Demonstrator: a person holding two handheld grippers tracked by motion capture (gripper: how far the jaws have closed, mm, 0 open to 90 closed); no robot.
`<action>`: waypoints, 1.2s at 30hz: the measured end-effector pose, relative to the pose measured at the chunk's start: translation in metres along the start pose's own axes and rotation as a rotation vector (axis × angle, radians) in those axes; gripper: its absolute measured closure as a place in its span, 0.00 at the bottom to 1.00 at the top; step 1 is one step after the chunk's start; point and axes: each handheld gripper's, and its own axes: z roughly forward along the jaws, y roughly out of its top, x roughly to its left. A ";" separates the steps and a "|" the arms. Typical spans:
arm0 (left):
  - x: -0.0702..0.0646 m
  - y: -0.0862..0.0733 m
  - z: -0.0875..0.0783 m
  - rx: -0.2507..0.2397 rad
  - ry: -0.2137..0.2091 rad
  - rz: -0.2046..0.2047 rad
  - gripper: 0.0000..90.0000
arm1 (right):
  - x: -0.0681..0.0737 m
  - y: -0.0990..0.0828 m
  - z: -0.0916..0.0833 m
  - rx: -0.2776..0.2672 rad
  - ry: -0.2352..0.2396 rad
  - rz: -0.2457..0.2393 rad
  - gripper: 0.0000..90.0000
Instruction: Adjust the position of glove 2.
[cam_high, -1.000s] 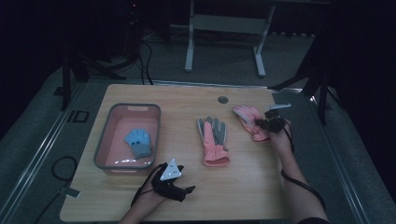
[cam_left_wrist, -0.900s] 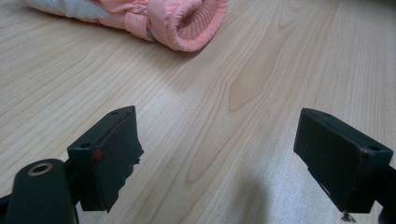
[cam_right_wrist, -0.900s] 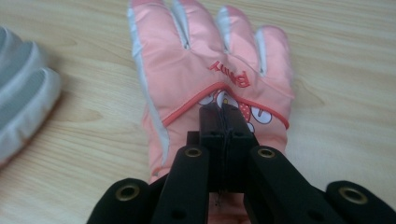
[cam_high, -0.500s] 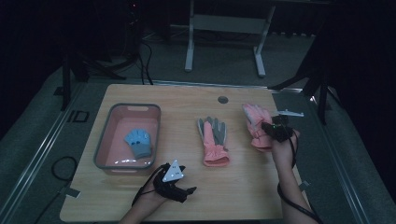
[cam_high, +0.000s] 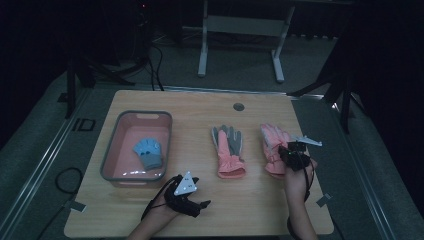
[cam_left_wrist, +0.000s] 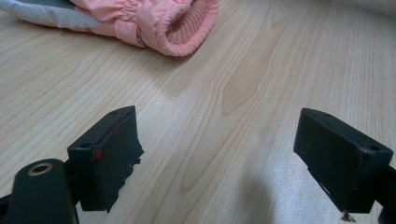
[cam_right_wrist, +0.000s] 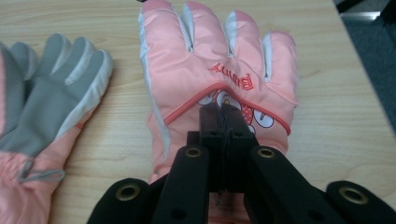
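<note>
Pink padded ski glove (cam_high: 274, 149), pinched by the right gripper (cam_high: 290, 151), has slid toward lower right; left gripper (cam_high: 192, 202) rests spread.

Right gripper (cam_right_wrist: 223, 116) jaws are seen pressed together over the pink glove (cam_right_wrist: 219, 70), laid back-up on the wooden table (cam_right_wrist: 345, 135); the grey-palmed glove (cam_right_wrist: 42, 107) is seen beside it.

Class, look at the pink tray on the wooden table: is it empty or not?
Not empty. The pink tray holds one small blue glove, lying flat inside it.
</note>
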 end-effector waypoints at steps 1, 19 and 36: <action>0.000 0.000 0.000 0.003 0.002 0.004 0.16 | 0.000 -0.001 0.004 0.004 -0.002 0.010 0.99; 0.001 0.000 0.000 -0.004 0.011 -0.001 0.16 | -0.014 -0.001 0.012 0.087 0.102 -0.125 0.76; -0.004 0.000 0.000 0.012 0.002 0.008 0.16 | -0.033 0.010 0.004 0.126 0.198 -0.228 0.66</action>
